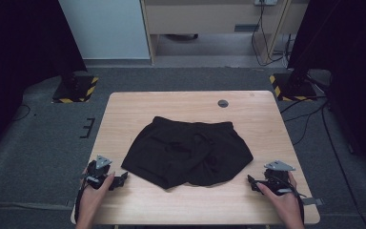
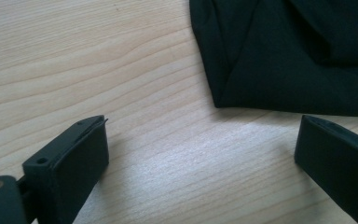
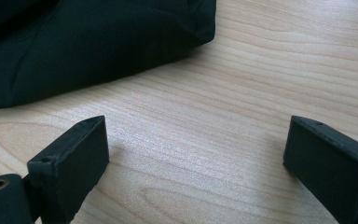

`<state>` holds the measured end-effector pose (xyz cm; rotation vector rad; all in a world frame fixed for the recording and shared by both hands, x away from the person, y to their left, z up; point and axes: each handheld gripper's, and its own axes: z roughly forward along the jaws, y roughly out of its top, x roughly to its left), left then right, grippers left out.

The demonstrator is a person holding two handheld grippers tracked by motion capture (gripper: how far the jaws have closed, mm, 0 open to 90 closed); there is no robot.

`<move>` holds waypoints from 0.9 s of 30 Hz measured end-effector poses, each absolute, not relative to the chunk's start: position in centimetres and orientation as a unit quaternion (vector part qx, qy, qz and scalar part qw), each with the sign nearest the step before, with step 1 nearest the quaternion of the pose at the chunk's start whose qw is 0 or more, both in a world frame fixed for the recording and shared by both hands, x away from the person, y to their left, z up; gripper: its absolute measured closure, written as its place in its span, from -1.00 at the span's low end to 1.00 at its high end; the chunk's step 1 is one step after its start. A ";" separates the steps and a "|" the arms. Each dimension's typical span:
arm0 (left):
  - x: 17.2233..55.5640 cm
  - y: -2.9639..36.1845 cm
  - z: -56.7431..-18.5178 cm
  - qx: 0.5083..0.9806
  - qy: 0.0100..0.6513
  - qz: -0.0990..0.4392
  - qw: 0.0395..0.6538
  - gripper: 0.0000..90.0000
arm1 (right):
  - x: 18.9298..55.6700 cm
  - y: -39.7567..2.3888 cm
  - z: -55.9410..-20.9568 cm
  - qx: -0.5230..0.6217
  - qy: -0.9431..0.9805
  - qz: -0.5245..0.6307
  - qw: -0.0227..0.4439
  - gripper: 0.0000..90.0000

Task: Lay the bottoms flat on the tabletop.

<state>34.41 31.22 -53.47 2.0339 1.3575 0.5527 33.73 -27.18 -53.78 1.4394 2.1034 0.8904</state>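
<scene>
Light wood-grain table (image 1: 181, 102), rectangular, corners rounded; dark round cable port (image 1: 223, 103) near far edge, right of centre. Grain plain in both gripper views, with a soft sheen. Grey carpet floor (image 1: 38, 143) all around. Black curtains (image 1: 14, 43) at far left and far right. Two black stand bases with yellow-and-black hazard striping, left base (image 1: 75, 88) and right base (image 1: 291, 87), just beyond the table's far corners. White panel (image 1: 106, 28) on back wall, left of centre. Pale wooden cabinet (image 1: 205, 19) beside it. Black cables (image 1: 262, 45) hanging before cabinet; more cables (image 1: 310, 119) trailing over carpet at right. Small black bracket (image 1: 88, 128) on carpet, left of table. Lighting even, dim.
</scene>
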 end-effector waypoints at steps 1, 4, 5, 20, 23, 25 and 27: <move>34.4 31.1 -53.4 0.770 0.515 0.209 0.313 -0.92 | 33.7 -27.2 -53.8 0.520 0.760 0.322 0.219 -0.85; 34.2 30.2 -52.5 0.764 0.510 0.218 0.331 -0.89 | 33.5 -27.1 -53.6 0.516 0.762 0.327 0.214 -0.66; 34.2 30.2 -52.5 0.764 0.510 0.218 0.331 -0.89 | 33.5 -27.1 -53.4 0.515 0.763 0.329 0.212 -0.45; 33.7 20.4 -52.0 0.809 0.418 0.208 0.357 -0.61 | 32.4 -19.8 -51.0 0.378 0.804 0.424 0.173 0.42; 34.1 20.2 -52.2 0.802 0.432 0.199 0.361 -0.51 | 32.5 -18.8 -51.3 0.374 0.807 0.432 0.154 0.11; 34.6 19.9 -52.5 0.802 0.435 0.191 0.362 -0.38 | 32.5 -17.1 -51.6 0.366 0.813 0.433 0.134 -0.16; 34.7 19.7 -52.6 0.805 0.432 0.187 0.361 -0.29 | 32.5 -16.5 -51.8 0.362 0.816 0.430 0.135 -0.16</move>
